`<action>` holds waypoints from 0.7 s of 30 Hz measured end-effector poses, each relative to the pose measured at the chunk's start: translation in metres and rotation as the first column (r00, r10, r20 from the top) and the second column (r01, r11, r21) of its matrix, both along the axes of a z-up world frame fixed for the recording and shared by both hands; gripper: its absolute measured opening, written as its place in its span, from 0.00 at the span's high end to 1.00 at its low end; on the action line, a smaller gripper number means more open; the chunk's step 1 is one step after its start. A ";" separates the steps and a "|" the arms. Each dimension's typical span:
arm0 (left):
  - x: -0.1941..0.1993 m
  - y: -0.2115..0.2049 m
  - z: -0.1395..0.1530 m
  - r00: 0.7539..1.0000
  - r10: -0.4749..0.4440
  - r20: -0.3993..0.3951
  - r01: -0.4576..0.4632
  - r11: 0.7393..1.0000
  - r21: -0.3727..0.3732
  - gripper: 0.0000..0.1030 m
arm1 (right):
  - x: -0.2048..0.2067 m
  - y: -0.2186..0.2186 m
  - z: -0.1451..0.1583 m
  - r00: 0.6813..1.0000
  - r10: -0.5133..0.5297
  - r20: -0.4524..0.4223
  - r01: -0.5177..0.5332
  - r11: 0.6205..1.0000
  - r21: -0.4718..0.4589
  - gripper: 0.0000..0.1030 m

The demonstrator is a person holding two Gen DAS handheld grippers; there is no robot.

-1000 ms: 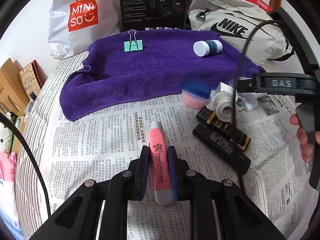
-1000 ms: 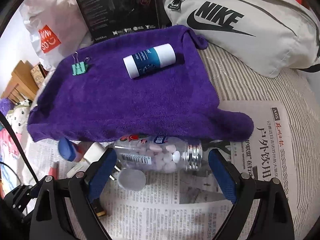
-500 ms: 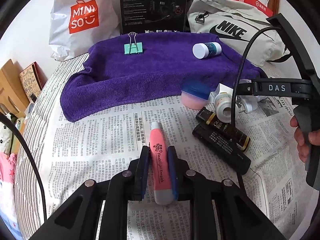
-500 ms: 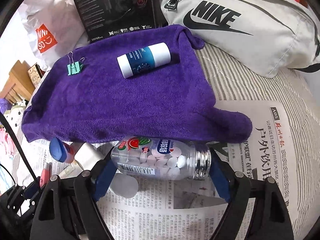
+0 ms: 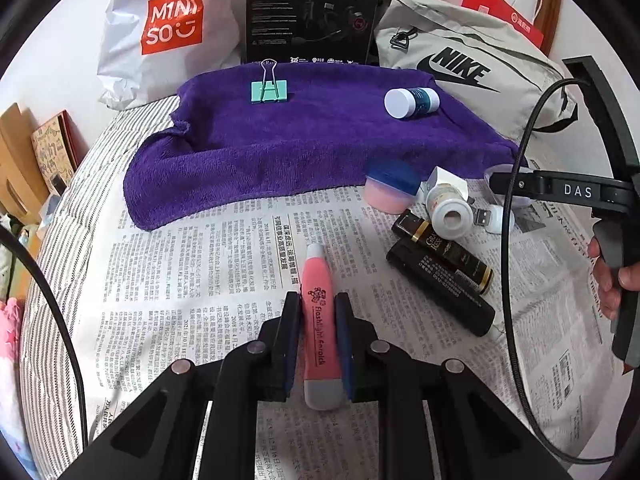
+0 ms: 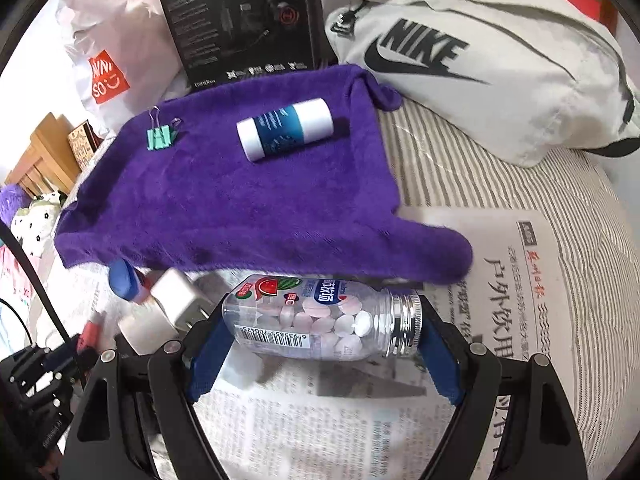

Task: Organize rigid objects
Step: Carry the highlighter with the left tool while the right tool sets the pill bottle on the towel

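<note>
bed with striped sheet [image 6: 500, 168], newspaper [image 5: 192, 280] on top | purple towel [image 5: 300, 152] holds teal binder clip [image 5: 269, 91] + blue-white bottle [image 6: 285, 129] | left gripper [image 5: 318, 340] clamped tight on pink flashlight tube [image 5: 320, 320], same as before | right gripper [image 6: 324, 344] jaws just narrowed, now pinching candy bottle [image 6: 320, 318] end to end, lifted off paper

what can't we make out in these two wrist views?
- Left wrist: the candy bottle is hidden behind the right gripper's DAS bar.
- Right wrist: pink flashlight mostly hidden by the left gripper's frame; blurred.
- Right wrist: blue-capped jar partly under the purple towel.
- Neither view shows the person beyond fingers.
</note>
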State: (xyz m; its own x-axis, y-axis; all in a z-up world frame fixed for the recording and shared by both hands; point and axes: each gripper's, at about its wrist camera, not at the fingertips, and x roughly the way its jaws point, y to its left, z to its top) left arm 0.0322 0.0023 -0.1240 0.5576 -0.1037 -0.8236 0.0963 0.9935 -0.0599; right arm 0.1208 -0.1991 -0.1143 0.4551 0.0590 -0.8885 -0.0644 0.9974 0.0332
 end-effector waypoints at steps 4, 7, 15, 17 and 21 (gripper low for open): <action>-0.003 -0.006 -0.001 1.000 -0.010 0.027 0.009 0.999 0.049 0.83 | -0.001 -0.002 -0.003 1.000 0.004 -0.002 -0.004 1.000 -0.011 0.19; -0.004 -0.006 -0.001 0.999 -0.003 0.036 0.001 0.999 0.053 0.83 | -0.003 -0.001 0.001 1.000 0.020 0.007 -0.020 1.000 0.004 0.19; -0.004 0.003 0.005 1.000 -0.006 -0.001 0.006 0.999 -0.032 0.84 | -0.012 0.007 0.020 0.996 0.080 0.048 -0.080 0.997 0.004 0.19; -0.003 0.004 0.007 1.000 -0.001 -0.003 0.001 0.999 -0.039 0.84 | -0.014 0.008 0.024 0.994 0.091 0.053 -0.091 0.996 0.005 0.19; -0.001 0.007 0.012 1.000 -0.001 -0.006 0.001 0.999 -0.046 0.84 | -0.013 0.010 0.027 0.994 0.101 0.053 -0.101 0.995 0.005 0.19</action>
State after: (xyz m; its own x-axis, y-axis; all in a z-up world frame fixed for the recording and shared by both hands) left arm 0.0317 0.0097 -0.1117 0.5528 -0.1418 -0.8212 0.0968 0.9897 -0.1058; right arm 0.1082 -0.1896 -0.0870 0.4926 0.1139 -0.8628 -0.1666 0.9854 0.0350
